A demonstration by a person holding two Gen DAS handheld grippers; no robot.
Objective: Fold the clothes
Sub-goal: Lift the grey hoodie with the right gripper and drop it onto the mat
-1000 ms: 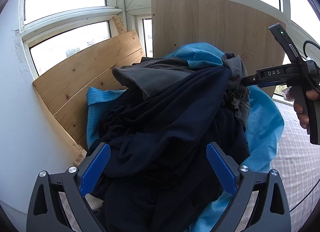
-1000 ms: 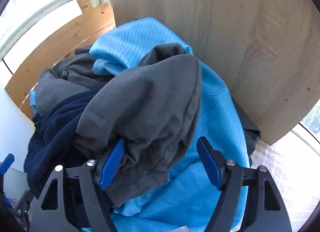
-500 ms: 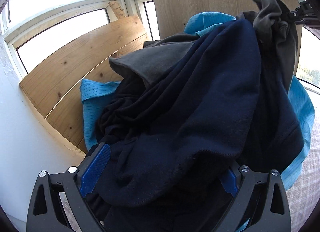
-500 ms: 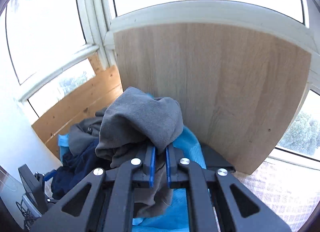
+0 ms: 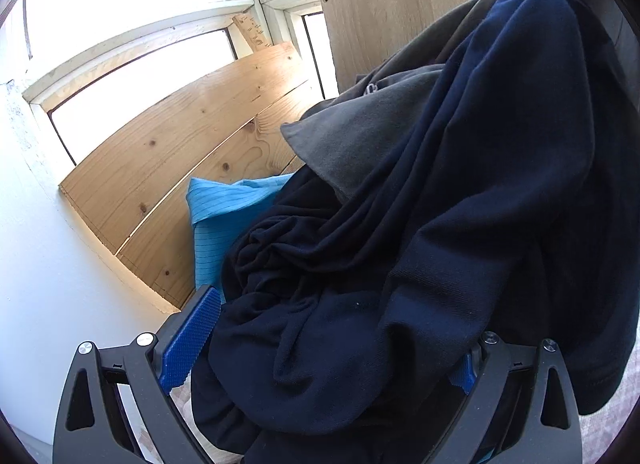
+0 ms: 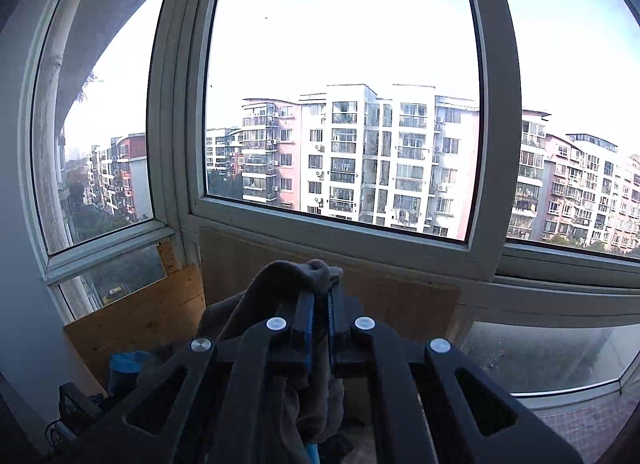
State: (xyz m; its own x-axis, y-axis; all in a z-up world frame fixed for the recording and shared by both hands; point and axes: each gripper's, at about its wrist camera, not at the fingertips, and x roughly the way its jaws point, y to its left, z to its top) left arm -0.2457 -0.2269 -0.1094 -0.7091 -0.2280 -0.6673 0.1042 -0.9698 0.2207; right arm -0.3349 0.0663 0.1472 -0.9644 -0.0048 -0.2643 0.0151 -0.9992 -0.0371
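Three garments are showing in the left wrist view: one navy garment (image 5: 420, 264) lying nearest, one grey garment (image 5: 360, 136) behind it, and one light blue garment (image 5: 224, 216) peeking out at the left. Two wooden boards are leaning at the far side, a pine board (image 5: 180, 152) left and a pale board (image 5: 392, 12) right. Two grippers are appearing, one per view.

Soft matt knit cloth is seen in the navy garment (image 5: 460, 224) and the grey garment (image 5: 352, 144). A thin, ribbed blue fabric (image 5: 224, 216) is shown. The boards (image 5: 180, 152) are knotty, unfinished pine. Textured blue pads (image 5: 192, 340) are set in matt black plastic.
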